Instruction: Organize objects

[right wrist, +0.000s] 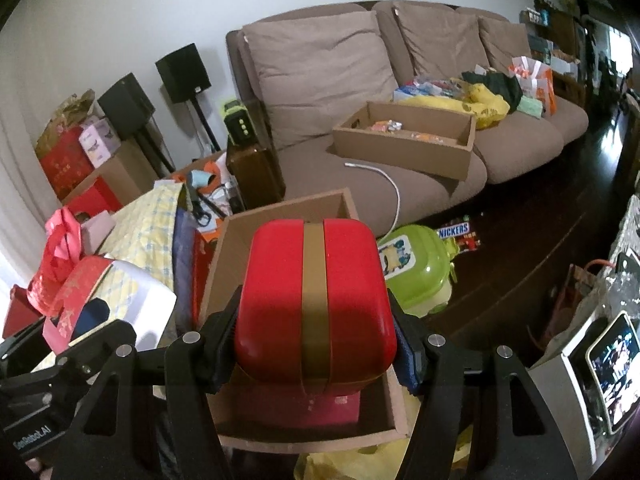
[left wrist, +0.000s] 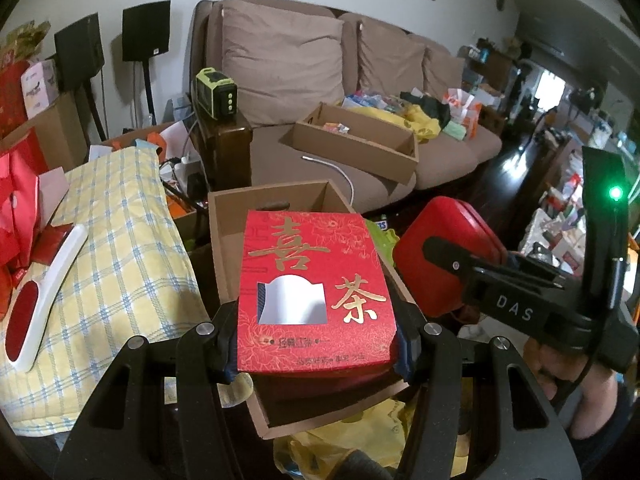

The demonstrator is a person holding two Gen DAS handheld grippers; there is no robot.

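My left gripper (left wrist: 316, 344) is shut on a flat red tea box (left wrist: 316, 292) with gold characters and a white window, held over an open cardboard box (left wrist: 228, 220). My right gripper (right wrist: 316, 348) is shut on a rounded red tin (right wrist: 316, 300) with a gold band, above the same cardboard box (right wrist: 280, 212), where a pink-red box (right wrist: 320, 408) lies on the bottom. In the left wrist view the red tin (left wrist: 444, 248) and the right gripper's finger (left wrist: 452, 258) appear just right of the tea box. The left gripper's body shows at the lower left of the right wrist view.
A brown sofa (left wrist: 288, 160) behind carries a second cardboard box (left wrist: 360, 140) and bags. A yellow checked cloth (left wrist: 120, 248) with a white and red brush (left wrist: 44, 300) lies left. A green lidded container (right wrist: 416, 268) and a Snickers bag (right wrist: 456, 232) sit on the dark floor.
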